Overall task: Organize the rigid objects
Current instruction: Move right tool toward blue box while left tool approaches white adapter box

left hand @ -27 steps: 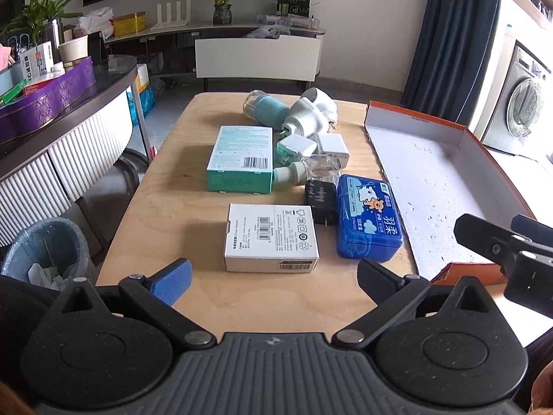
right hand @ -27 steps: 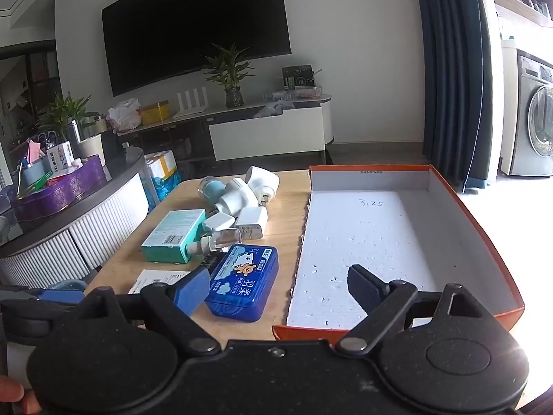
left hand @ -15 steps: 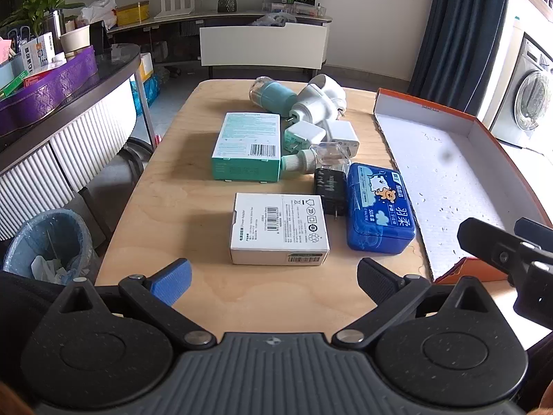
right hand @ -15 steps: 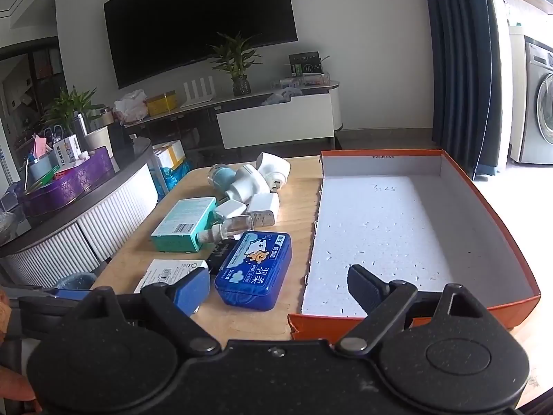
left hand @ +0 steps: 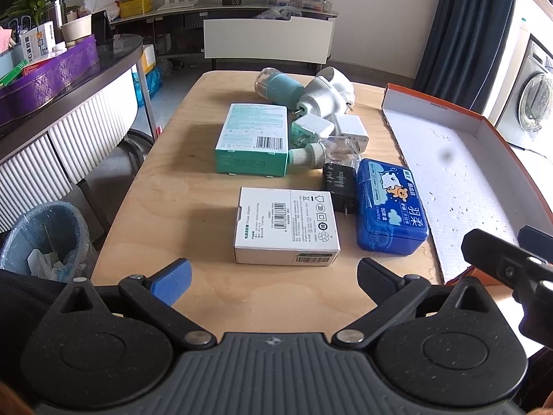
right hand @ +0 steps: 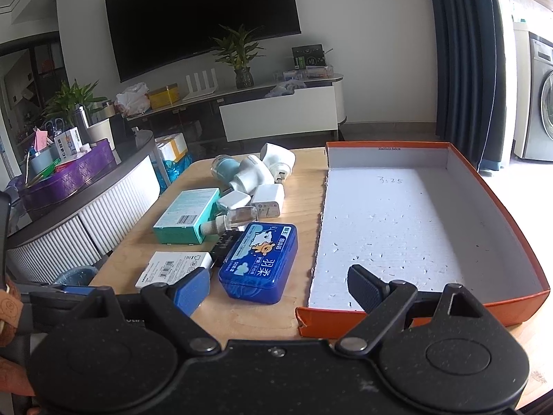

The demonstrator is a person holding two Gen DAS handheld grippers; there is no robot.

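Left gripper (left hand: pixel 273 278) and right gripper (right hand: pixel 280 285) both wide, holding nothing, at near edge of light plywood worktop (left hand: pixel 193 207); shallow orange cardboard box (right hand: pixel 497 200) at right edge, white-floored.

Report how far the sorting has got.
Nothing is sorted yet: the orange tray holds nothing. Both tools, left and right, are open and hold nothing. Still on the table: white box, blue case, teal box, the chargers and bottles.
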